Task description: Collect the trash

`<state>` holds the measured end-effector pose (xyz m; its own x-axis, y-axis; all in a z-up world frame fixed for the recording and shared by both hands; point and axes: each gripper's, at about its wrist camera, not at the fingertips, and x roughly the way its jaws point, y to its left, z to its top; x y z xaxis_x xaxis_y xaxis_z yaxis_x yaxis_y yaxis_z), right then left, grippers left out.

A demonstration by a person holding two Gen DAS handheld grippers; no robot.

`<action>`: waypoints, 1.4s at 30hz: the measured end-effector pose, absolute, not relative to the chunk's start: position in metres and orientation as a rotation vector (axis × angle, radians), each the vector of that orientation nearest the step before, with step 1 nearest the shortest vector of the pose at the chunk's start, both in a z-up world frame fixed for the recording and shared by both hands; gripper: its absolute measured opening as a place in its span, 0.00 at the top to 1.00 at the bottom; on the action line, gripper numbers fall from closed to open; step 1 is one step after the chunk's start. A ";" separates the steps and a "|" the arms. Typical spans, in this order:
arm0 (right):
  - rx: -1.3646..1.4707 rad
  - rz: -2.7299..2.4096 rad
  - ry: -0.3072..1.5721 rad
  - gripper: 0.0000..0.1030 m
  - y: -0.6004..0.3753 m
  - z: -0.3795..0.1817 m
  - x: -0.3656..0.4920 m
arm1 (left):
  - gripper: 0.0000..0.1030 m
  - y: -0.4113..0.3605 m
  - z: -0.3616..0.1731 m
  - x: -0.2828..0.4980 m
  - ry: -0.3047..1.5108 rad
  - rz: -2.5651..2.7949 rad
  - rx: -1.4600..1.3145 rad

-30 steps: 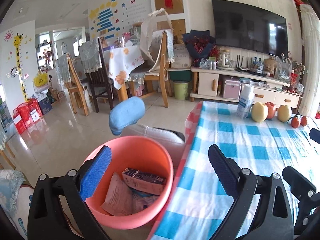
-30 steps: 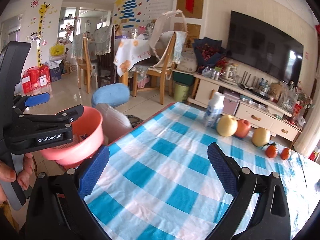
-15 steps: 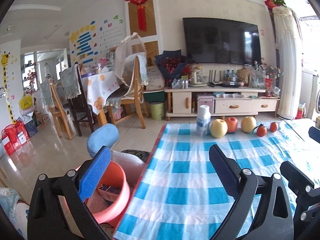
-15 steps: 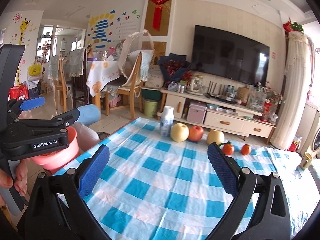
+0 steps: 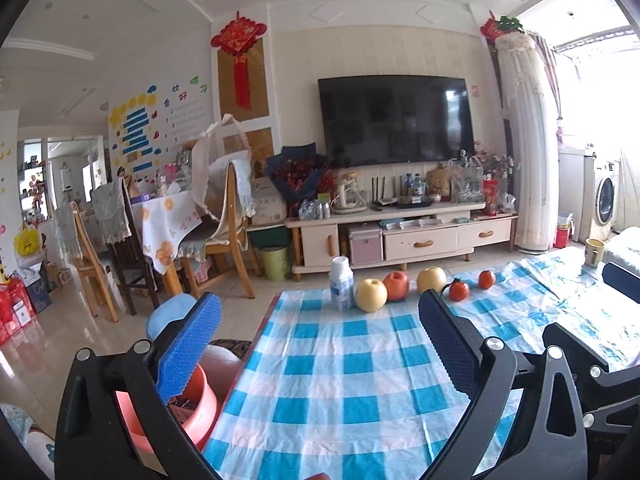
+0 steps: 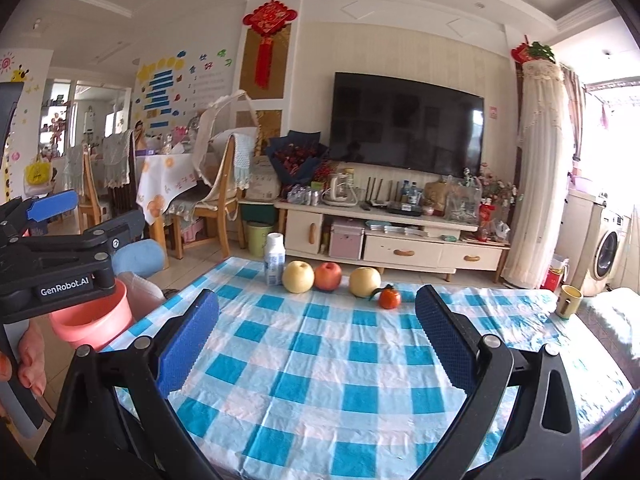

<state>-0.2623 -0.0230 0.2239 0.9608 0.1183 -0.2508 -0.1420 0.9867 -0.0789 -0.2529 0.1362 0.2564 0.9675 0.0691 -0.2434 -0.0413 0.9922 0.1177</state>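
You are holding the left gripper [image 5: 320,344] over the near left part of the checked tablecloth [image 5: 344,364], its jaws spread wide with nothing between the blue pads. You are holding the right gripper [image 6: 316,340] the same way, wide apart and gripping nothing, aiming across the middle of the cloth. In the right wrist view your left hand [image 6: 28,360] is wrapping the handle of the other gripper at the left edge.

Just off the table's left edge, low beside it, the pink bin [image 5: 196,400] is sitting with a dark carton [image 5: 184,404] showing inside; the rest of its contents are hidden behind the left finger. A blue rounded cushion [image 5: 168,312] is showing just behind the bin.

Along the far edge of the table a white bottle [image 5: 341,284] is standing upright, with a yellow pear [image 5: 371,295], a red apple [image 5: 396,285], another pear [image 5: 431,279] and two small oranges [image 5: 459,290] lined up to its right. A yellow mug [image 6: 568,301] is standing at the far right corner.

Beyond the table, a TV cabinet [image 5: 420,236] and a dark television [image 5: 394,120] are facing you.
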 end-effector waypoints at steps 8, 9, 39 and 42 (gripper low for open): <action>-0.033 0.063 0.210 0.04 -0.064 0.243 -0.294 | 0.05 0.103 0.274 -0.281 0.208 -0.016 0.106; -0.025 0.055 0.205 0.04 -0.069 0.245 -0.297 | 0.05 0.102 0.275 -0.284 0.204 -0.025 0.101; 0.075 -0.149 0.087 0.04 -0.156 0.265 -0.356 | 0.05 0.044 0.293 -0.317 0.158 -0.147 0.120; 0.078 -0.152 0.091 0.04 -0.158 0.264 -0.353 | 0.05 0.044 0.293 -0.317 0.159 -0.146 0.123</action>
